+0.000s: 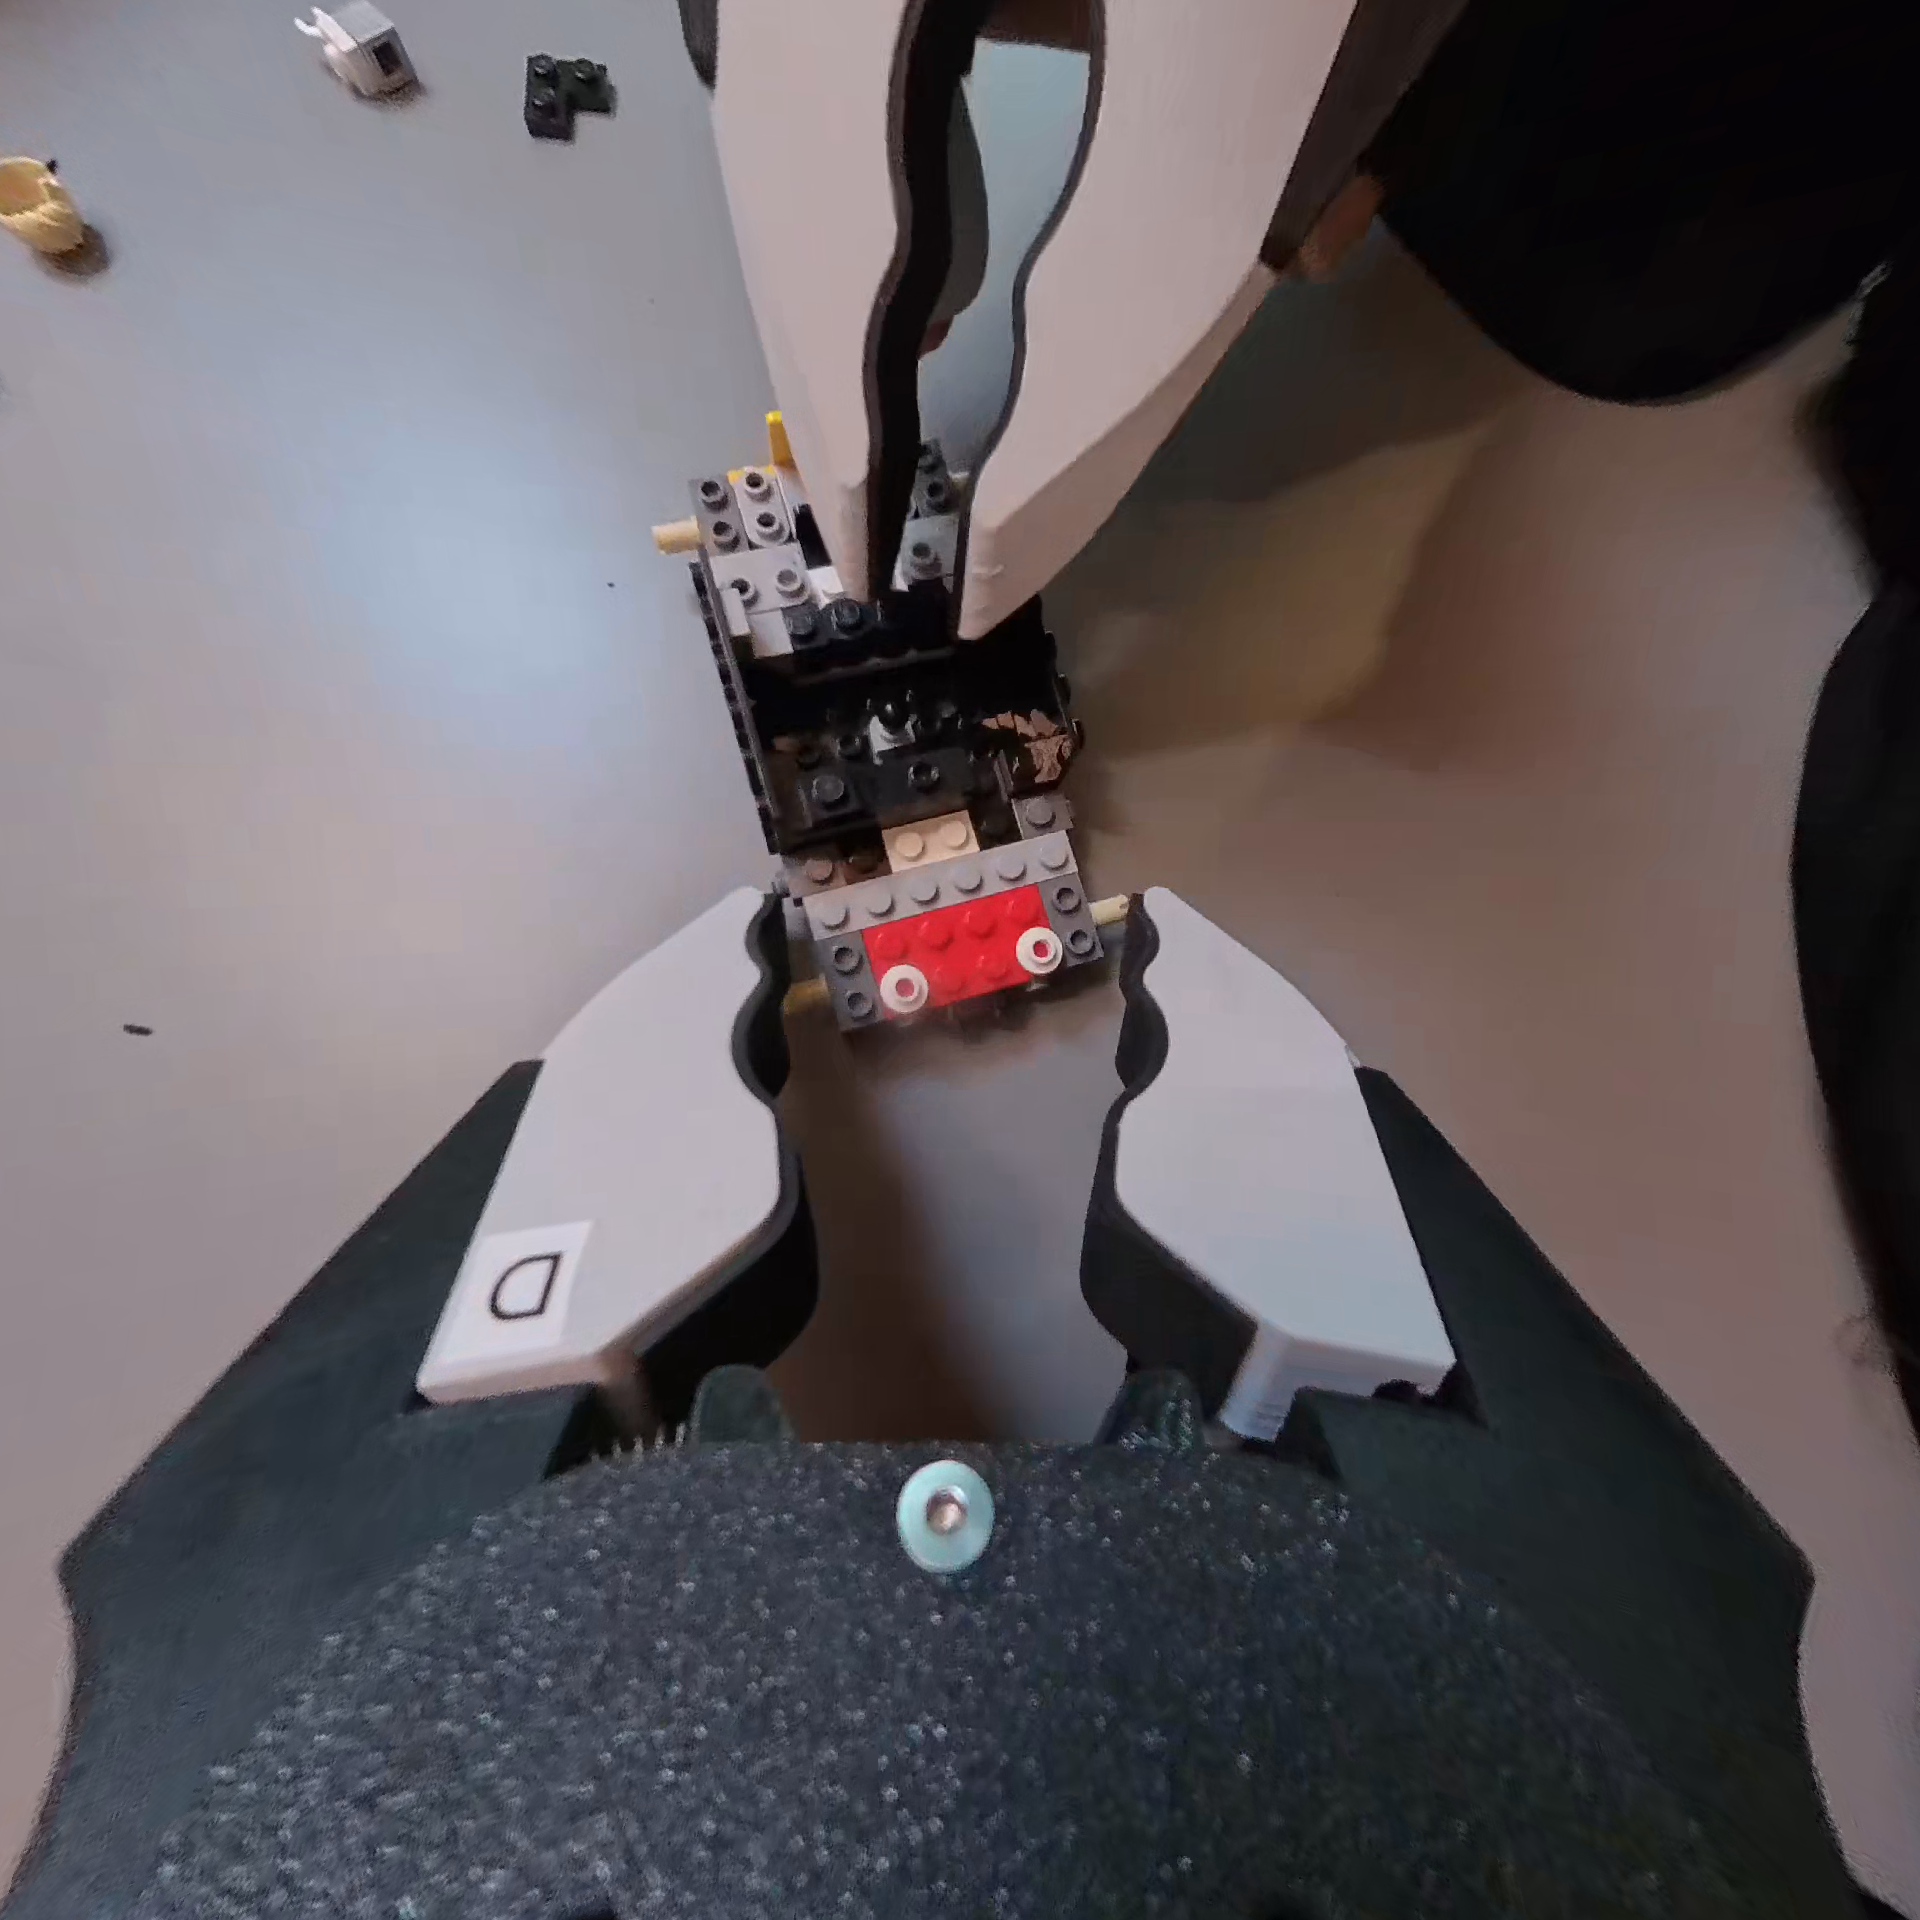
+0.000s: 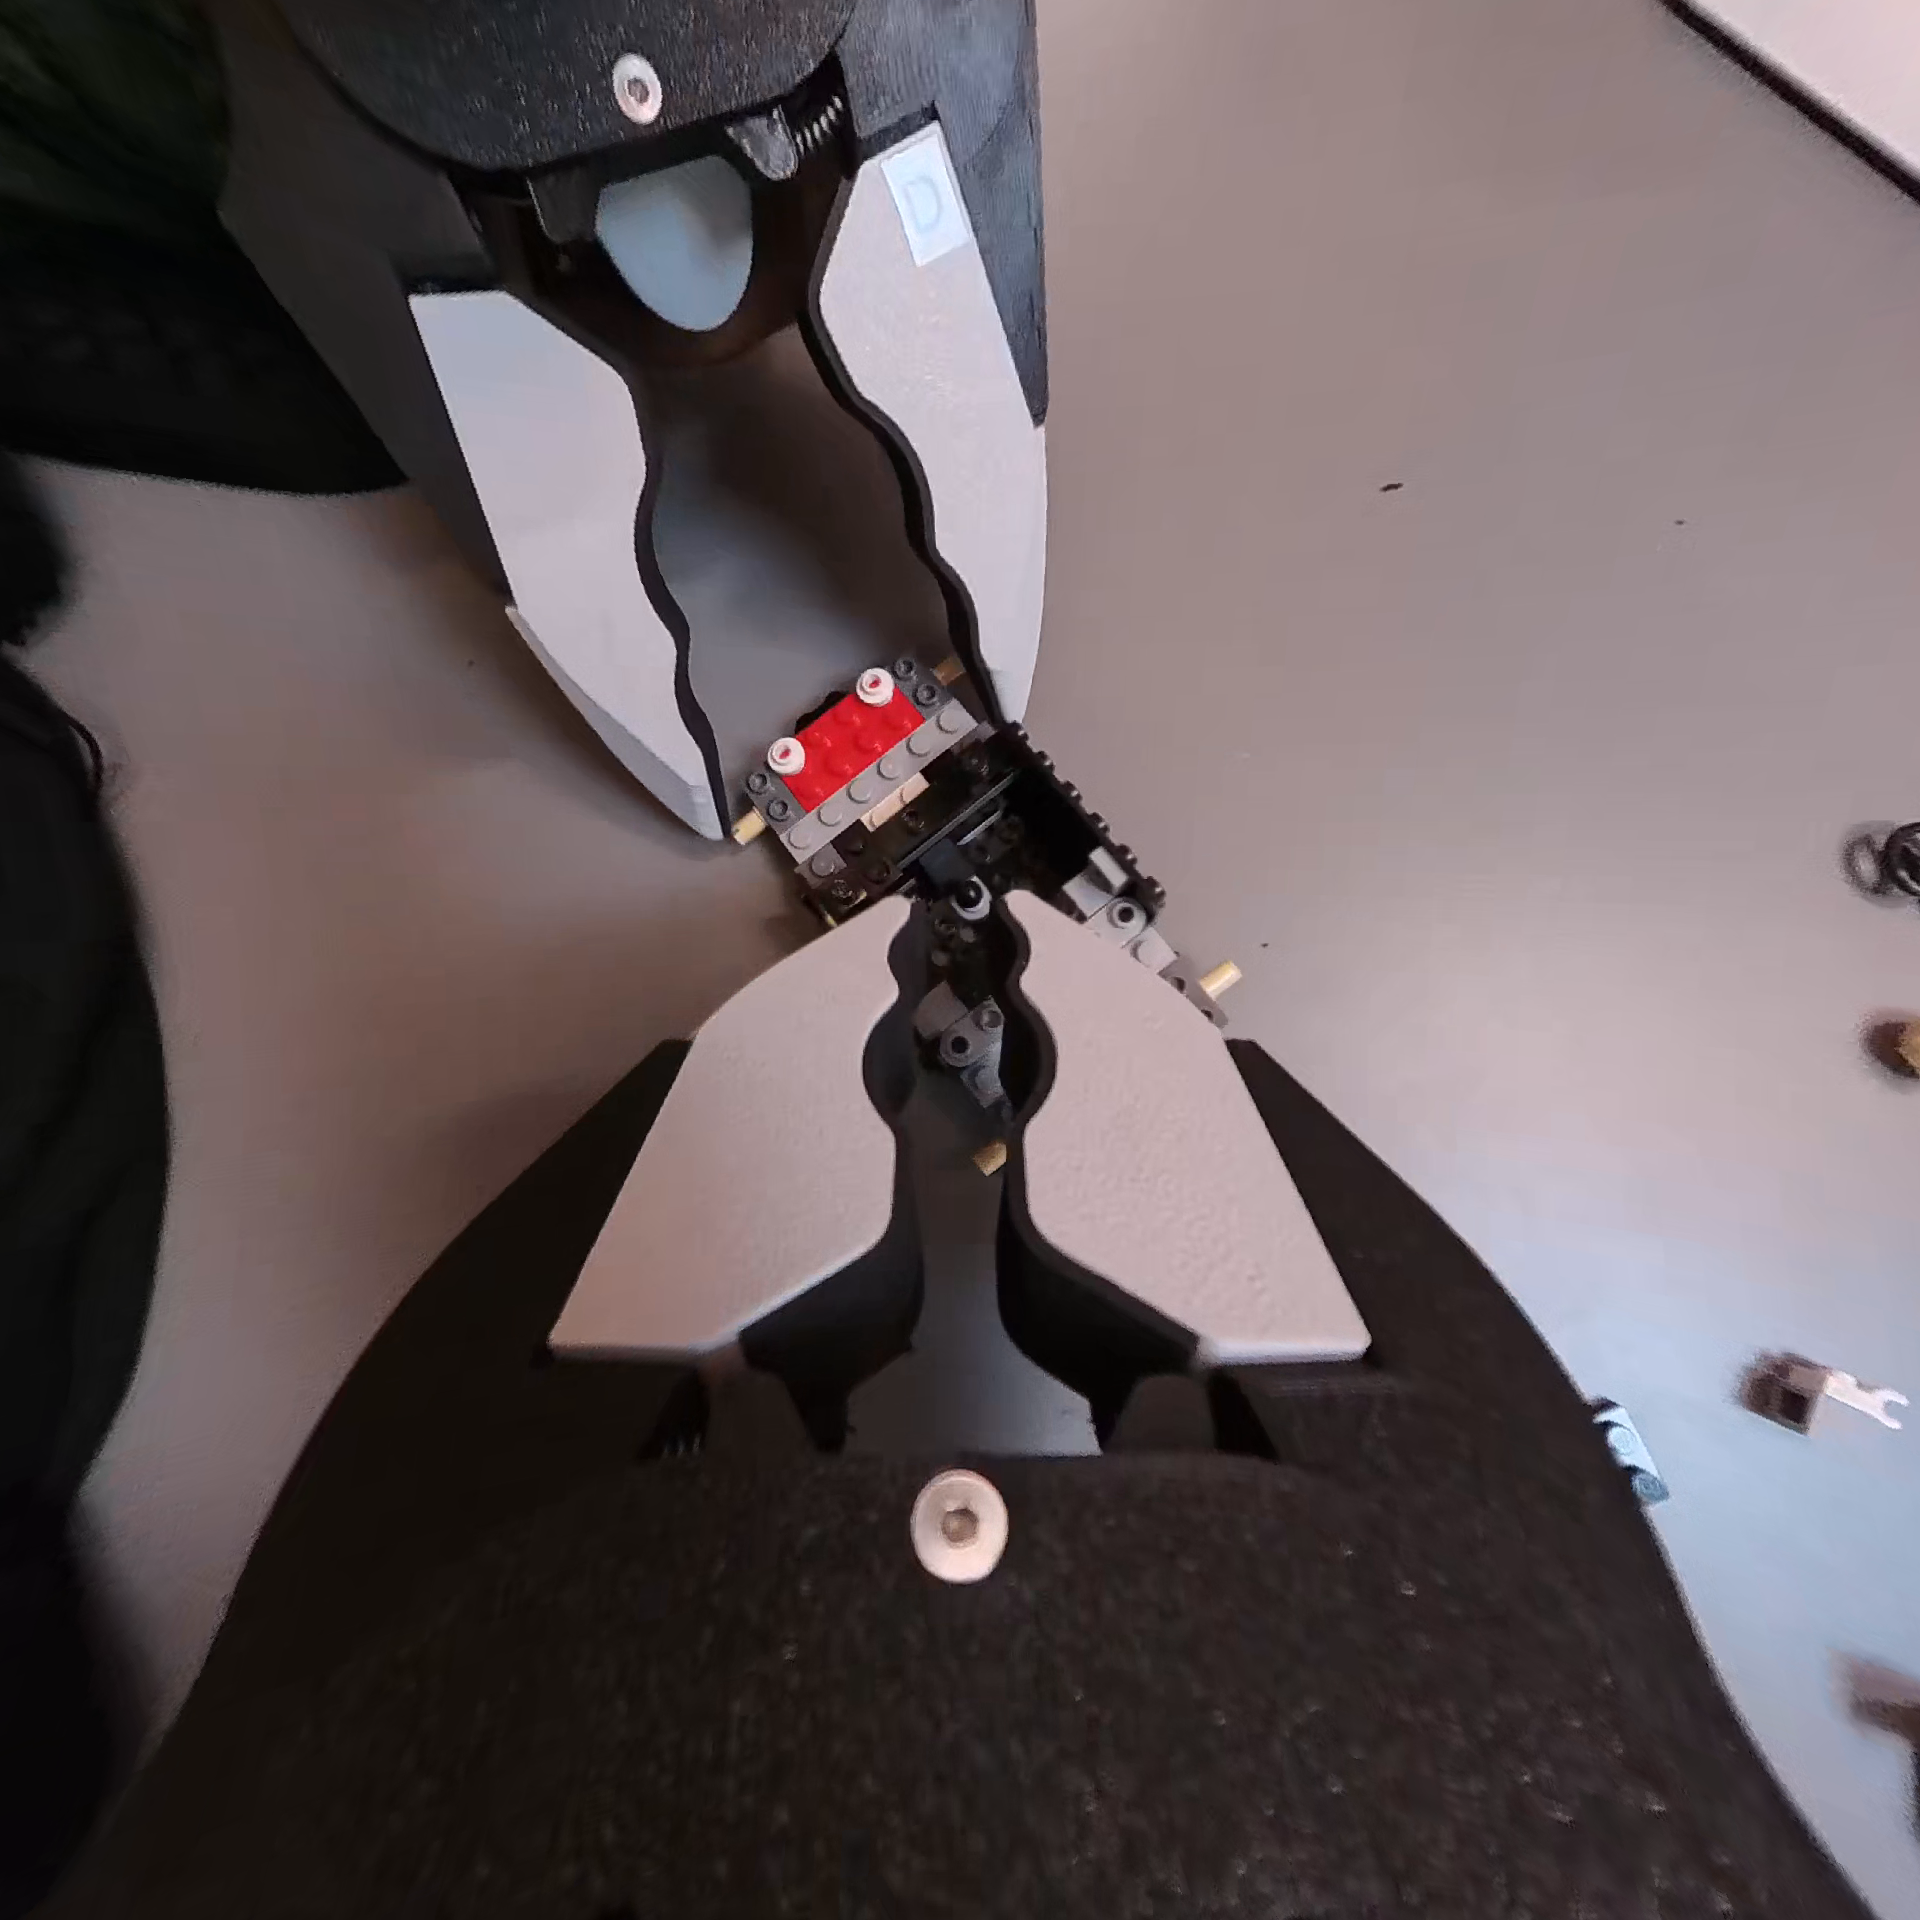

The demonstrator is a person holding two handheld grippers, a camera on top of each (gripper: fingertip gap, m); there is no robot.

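The left gripper (image 1: 951,966) has its jaws wide apart, one on each side of the near end of a small brick-built vehicle body of black, grey and red plastic (image 1: 904,748). The end with the red studded plate (image 1: 961,945) and two white round studs sits between the fingertips. A slim gap shows on each side, so the pads (image 1: 764,997) do not press on it, though the tan axle pins at its sides come close to them.

Beyond that, at the far end of the model, the right gripper (image 2: 956,956) has its jaws drawn narrow and clamped on the black and grey bricks of the model's middle ridge. Its pale fingers (image 2: 1122,1049) cover part of the grey end.

The model lies on a pale grey surface (image 1: 312,623). Well apart from the jaws, loose parts are scattered: a small black brick plate (image 1: 566,96), a grey and white brick piece (image 1: 364,47), a tan ribbed piece (image 1: 42,208), and black rubber rings (image 2: 1886,857)
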